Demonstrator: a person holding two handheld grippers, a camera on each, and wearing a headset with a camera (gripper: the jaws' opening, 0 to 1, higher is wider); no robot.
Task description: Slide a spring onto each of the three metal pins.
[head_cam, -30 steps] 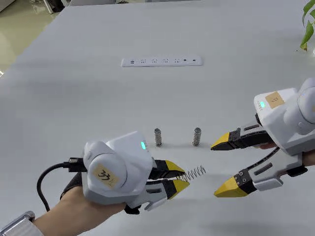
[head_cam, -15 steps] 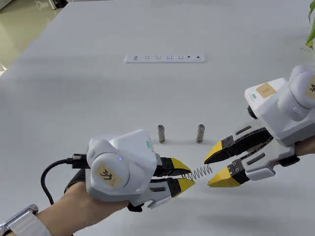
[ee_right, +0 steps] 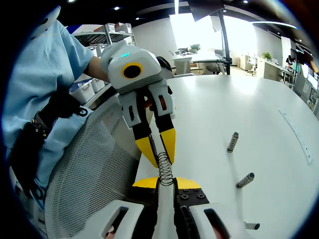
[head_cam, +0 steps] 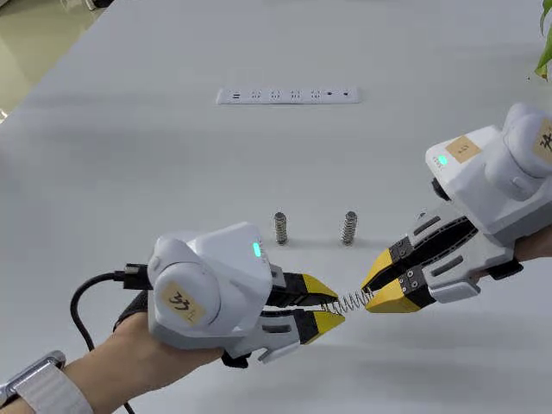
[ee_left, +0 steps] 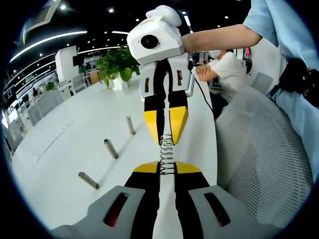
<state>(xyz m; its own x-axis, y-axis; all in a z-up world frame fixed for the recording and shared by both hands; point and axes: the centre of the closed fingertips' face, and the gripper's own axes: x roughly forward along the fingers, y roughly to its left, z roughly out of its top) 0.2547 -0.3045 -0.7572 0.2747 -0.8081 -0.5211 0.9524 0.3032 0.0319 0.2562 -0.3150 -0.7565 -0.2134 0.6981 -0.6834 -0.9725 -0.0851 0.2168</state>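
Bridging left gripper (head_cam: pixel 333 308) and right gripper (head_cam: pixel 373 295), spring (head_cam: pixel 350 301) pinched by both

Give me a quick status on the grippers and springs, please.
One spring clamped between left gripper and right gripper, off the table. Coils already on two pins; third pin bare. Nothing in the way.

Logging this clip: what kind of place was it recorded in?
Most likely an open-plan office or lab. The work is done at a big white table with a power strip on it. A mesh office chair and a potted plant stand nearby.
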